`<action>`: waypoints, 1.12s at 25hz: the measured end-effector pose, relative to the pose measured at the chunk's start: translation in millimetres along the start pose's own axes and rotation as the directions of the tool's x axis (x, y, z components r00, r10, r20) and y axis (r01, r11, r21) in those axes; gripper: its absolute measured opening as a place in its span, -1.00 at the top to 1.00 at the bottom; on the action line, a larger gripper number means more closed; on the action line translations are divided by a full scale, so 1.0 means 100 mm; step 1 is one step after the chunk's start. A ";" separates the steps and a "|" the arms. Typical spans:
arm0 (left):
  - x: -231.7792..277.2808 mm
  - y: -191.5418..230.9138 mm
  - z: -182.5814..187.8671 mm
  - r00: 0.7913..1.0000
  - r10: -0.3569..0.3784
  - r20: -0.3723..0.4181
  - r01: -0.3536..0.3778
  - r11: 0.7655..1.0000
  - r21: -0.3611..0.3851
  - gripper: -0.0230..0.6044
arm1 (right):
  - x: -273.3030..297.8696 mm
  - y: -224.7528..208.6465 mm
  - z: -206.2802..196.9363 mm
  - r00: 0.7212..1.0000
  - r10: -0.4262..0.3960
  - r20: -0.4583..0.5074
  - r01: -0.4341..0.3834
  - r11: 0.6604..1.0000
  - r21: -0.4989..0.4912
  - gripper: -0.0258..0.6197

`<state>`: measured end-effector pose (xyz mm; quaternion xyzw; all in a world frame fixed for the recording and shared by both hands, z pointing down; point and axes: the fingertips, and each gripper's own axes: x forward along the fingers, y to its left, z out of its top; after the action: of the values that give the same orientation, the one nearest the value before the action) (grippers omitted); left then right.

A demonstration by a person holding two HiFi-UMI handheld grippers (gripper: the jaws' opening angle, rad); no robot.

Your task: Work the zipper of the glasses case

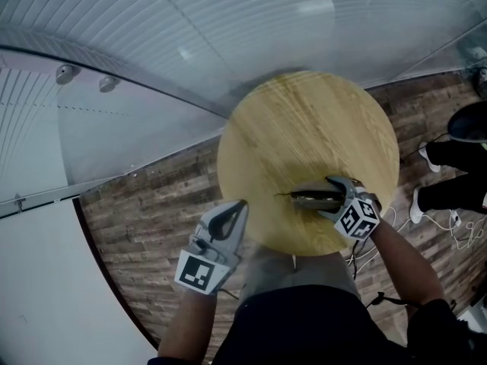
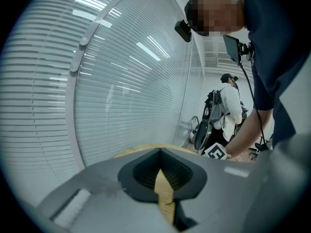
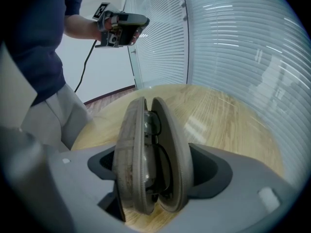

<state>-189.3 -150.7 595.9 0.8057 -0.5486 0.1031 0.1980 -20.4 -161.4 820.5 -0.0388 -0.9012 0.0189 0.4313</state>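
Observation:
A grey-brown glasses case (image 3: 150, 154) stands on edge between the jaws of my right gripper (image 3: 151, 178), which is shut on it. Its two halves gape a little along the zipper, and dark-framed glasses (image 3: 153, 149) show inside. In the head view the case (image 1: 313, 199) lies low over the near right part of the round wooden table (image 1: 304, 128), held by the right gripper (image 1: 335, 198). My left gripper (image 1: 232, 217) hovers at the table's near left edge, shut with nothing in it. In the left gripper view its jaws (image 2: 160, 154) meet, the table showing through the notch.
A curved glass wall with blinds (image 1: 190, 36) runs behind the table. The floor (image 1: 144, 211) is wood-patterned. Cables (image 1: 449, 226) lie on it at right, beside another person's legs and shoes (image 1: 434, 158). A person with a backpack (image 2: 221, 110) stands further off.

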 end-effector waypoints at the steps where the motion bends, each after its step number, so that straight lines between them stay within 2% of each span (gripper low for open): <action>1: -0.02 0.02 -0.01 1.000 0.005 0.000 -0.005 1.000 -0.001 0.92 | 0.03 0.00 0.00 1.000 0.006 -0.007 -0.006 1.000 -0.002 -0.30; 4: -0.07 0.04 -0.04 1.000 0.012 -0.008 -0.012 1.000 0.004 0.92 | 0.06 -0.02 0.01 1.000 0.013 0.000 -0.013 1.000 0.016 -0.28; 6: -0.08 0.02 -0.06 1.000 0.009 -0.013 -0.009 1.000 0.007 0.92 | 0.04 -0.05 0.02 1.000 0.003 0.012 -0.003 0.999 0.035 -0.13; 12: -0.12 0.01 -0.09 1.000 -0.004 -0.014 0.004 1.000 0.002 0.92 | 0.01 -0.03 0.05 1.000 -0.008 0.008 0.008 0.998 0.067 -0.04; 15: -0.12 0.00 -0.06 1.000 -0.012 -0.008 0.012 1.000 0.004 0.92 | -0.08 0.01 0.10 0.997 -0.016 0.081 0.002 0.985 0.175 -0.03; 19: -0.12 0.00 -0.05 1.000 -0.025 0.001 0.025 1.000 0.012 0.92 | -0.32 -0.07 0.29 0.976 -0.072 0.205 0.009 0.956 0.293 -0.02; 23: -0.11 -0.09 -0.03 0.999 -0.040 0.011 0.040 0.999 0.005 0.92 | -0.62 -0.01 0.50 0.956 -0.102 0.275 0.017 0.955 0.296 -0.02; 28: -0.16 -0.21 0.25 0.990 -0.110 0.084 0.109 0.994 0.017 0.91 | -1.08 0.06 0.88 0.941 -0.133 0.312 0.042 0.959 0.282 -0.02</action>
<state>-177.5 -141.6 563.0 0.8395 -0.5106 0.0612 0.1752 -21.1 -164.5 681.6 0.0647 -0.9500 0.1287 0.2770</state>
